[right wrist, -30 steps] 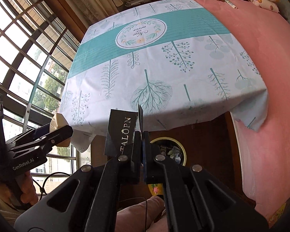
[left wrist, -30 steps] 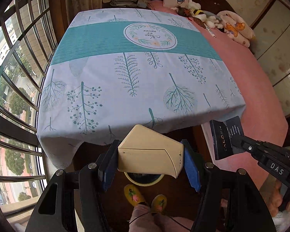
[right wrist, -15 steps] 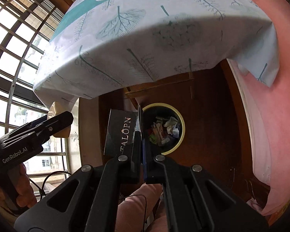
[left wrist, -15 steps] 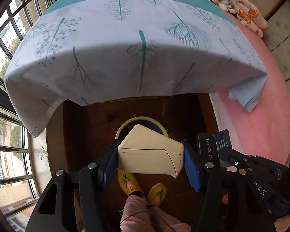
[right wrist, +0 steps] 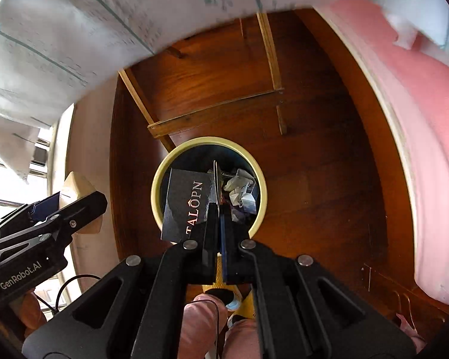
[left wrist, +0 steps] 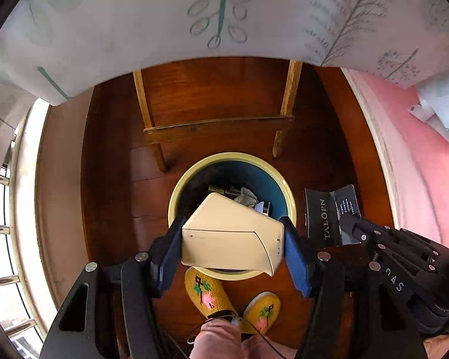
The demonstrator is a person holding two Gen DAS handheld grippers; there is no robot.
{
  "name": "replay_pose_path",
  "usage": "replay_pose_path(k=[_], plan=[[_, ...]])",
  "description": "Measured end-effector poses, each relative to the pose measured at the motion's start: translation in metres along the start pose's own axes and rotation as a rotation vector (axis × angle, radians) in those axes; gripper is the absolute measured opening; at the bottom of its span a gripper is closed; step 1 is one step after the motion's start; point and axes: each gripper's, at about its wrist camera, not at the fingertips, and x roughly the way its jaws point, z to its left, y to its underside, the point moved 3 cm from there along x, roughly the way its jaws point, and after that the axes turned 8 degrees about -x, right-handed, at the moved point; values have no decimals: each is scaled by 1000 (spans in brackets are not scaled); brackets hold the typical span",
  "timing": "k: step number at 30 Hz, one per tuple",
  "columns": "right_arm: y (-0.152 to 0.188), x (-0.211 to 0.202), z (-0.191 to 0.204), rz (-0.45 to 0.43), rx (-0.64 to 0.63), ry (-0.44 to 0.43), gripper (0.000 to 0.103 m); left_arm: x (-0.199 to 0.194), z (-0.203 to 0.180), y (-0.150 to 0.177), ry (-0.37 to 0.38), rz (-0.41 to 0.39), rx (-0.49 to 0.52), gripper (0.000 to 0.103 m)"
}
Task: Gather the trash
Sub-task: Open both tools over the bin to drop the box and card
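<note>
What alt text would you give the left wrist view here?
The left gripper holds a cream box between its blue pads, above an open yellow-rimmed bin with trash inside, on a dark wooden floor. To the right, the right gripper holds a black TALOPN packet; yellow slippers show below.

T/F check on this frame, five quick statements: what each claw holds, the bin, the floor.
1. The left claw is clamped on a cream box. True.
2. The right claw is open and holds nothing. False: it is shut on a flat black TALOPN carton.
3. The yellow-rimmed bin already has trash in it. True: crumpled paper and wrappers show inside.
4. The bin stands on the tablecloth. False: it stands on the wooden floor, in front of the table's wooden legs.
5. Both items are held above the bin's opening. True, as each wrist view shows its own item.
</note>
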Motion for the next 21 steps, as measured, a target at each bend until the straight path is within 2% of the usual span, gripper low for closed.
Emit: replay_pose_path(k=[3,4,6,8,9,10,11,12,13,17,21], plan=[[1,34,-4,3,-6,-10,0,30,6,2,-2,23,12,67],[3,44,-3,7,-9,-18,0,37,8,2,-8,24,15,80],[4,64,-7,20,-8,-36,0,47,13,3,-26,12,18,95],[6,79,-12,37,-5,-46,2,54,19,2,-35,2,18,96],[8,85,-13,42,-3,-45,8,56,22,2,-34,5,17,97],[9,89,-13,41,1,-48,20,59,23,1,-34,3,14,97],[10,92,-13,38,7,-55,27,59,27,0,-33,-2,12,98],[11,95,-14,32,15,-68,40,59,31,1,-30,-6,11,98],[11,97,-14,28,18,-83,47,59,34,1,-28,-10,10,98],[11,99,-7,17,6,-63,50,53,44,-1,-18,-37,-11,98],[8,91,-3,10,13,-45,57,32,46,-3,-10,-63,-23,98]])
